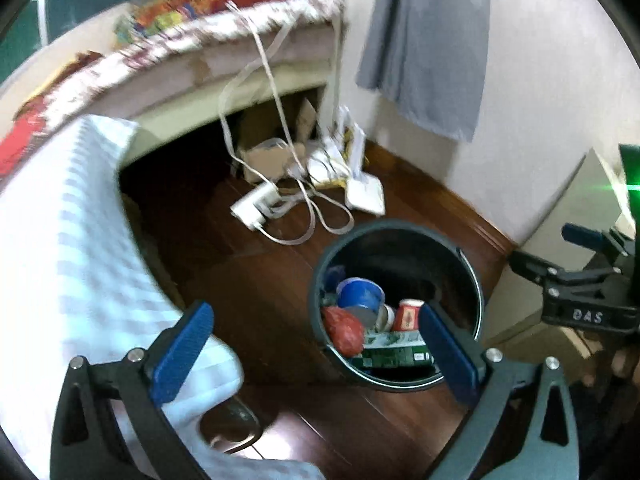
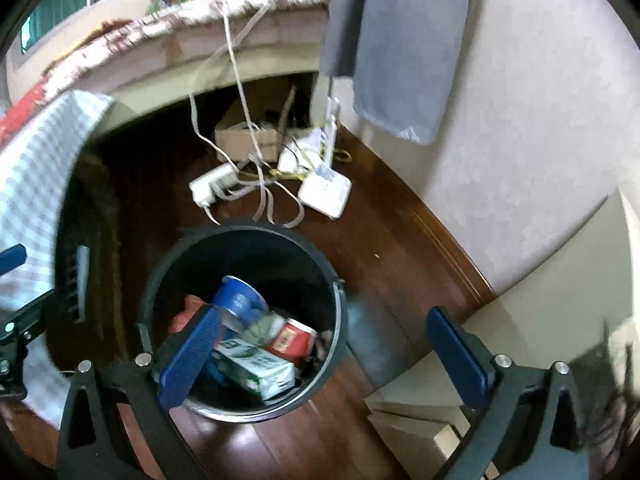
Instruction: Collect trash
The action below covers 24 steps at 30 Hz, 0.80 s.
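Left wrist view, nearest first: the left gripper (image 1: 316, 344) stands spread wide with nothing between its blue pads, above a dark wooden floor (image 1: 248, 264). Its right pad overlaps the rim of a dark round bin (image 1: 400, 240) standing upright on the floor. Inside the bin lie a blue cup (image 1: 358, 294), a red paper cup (image 1: 408, 314), a red crumpled bag (image 1: 344, 330) and a green-and-white carton (image 1: 394, 350). A striped white cloth (image 1: 68, 248) hangs at the left, touching the left pad's side of the frame. Farther off, a white power strip (image 1: 256, 204) and white cables (image 1: 280, 120) lie on the floor near a cardboard box (image 1: 266, 156) under a bed. A grey towel (image 1: 432, 40) hangs on the wall.

From the right wrist, the right gripper (image 2: 324, 350) is likewise released, jaws wide and empty, its left pad over the bin's mouth. The other gripper shows at each view's edge, apart from the bin. Both pictures are somewhat blurred
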Tool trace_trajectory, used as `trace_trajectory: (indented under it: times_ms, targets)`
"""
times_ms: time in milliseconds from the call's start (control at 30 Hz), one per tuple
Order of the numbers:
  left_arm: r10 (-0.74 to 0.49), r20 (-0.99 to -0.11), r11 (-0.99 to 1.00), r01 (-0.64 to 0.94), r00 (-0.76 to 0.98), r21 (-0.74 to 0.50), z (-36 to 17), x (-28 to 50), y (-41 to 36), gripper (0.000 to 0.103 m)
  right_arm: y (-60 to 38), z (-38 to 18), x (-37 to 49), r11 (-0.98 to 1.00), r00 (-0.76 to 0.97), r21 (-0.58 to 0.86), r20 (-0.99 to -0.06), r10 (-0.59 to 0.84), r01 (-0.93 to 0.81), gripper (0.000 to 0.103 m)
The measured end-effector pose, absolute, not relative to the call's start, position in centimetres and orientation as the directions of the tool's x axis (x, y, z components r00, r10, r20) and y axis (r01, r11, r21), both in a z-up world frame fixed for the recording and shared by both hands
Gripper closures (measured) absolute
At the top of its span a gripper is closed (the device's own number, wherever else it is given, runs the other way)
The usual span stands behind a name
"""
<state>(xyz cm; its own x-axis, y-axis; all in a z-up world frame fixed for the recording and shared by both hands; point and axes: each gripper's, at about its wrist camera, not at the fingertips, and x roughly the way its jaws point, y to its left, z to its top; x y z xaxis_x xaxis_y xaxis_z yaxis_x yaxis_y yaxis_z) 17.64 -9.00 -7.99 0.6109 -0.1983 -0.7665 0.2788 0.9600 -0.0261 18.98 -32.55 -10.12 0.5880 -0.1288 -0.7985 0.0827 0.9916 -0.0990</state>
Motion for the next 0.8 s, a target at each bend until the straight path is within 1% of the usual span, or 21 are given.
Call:
trace_trajectory:
  times_ms: [67, 167, 300, 500, 700, 800]
  targets:
    - [-0.178, -0.742, 0.968, 0.252, 0.646, -0.013, -6.5, 16.6, -8.1, 0.0, -31.4, -8.6, 18.1, 0.994, 0.612, -0.092, -0.783, -0.11, 0.061, 0.0]
    - [-0.174, -0.718, 0.975, 0.22, 0.673, -0.029, -4.9, 15.0, -6.6, 0.0, -28.9, -5.9, 16.2, 0.997, 0.65, -0.076, -0.757, -0.062, 0.006, 0.0]
    - [-0.124, -0.713, 0.978, 0.208, 0.69, 0.031, -4.1, 13.3, -5.8, 0.0, -26.2, -3.6, 14.2, 0.996, 0.686, -0.073, -0.728, -0.02, -0.048, 0.0]
    - [-0.104, -0.684, 0.991, 0.132, 0.722, -0.011, -2.1, 10.7, -3.0, 0.0, -23.8, -1.0, 11.6, 0.995, 0.712, -0.063, -0.702, 0.016, -0.084, 0.0]
    - [-0.112, -0.652, 0.993, 0.113, 0.75, -0.04, 0.9, 7.8, -1.7, 0.0, -21.7, 1.5, 9.2, 0.99, 0.738, -0.076, -0.674, 0.038, -0.121, 0.0]
    - [-0.094, -0.624, 0.995, 0.099, 0.776, -0.027, 2.2, 6.2, -1.4, 0.0, -20.7, 2.9, 7.6, 0.986, 0.757, -0.093, -0.652, 0.046, -0.14, 0.0]
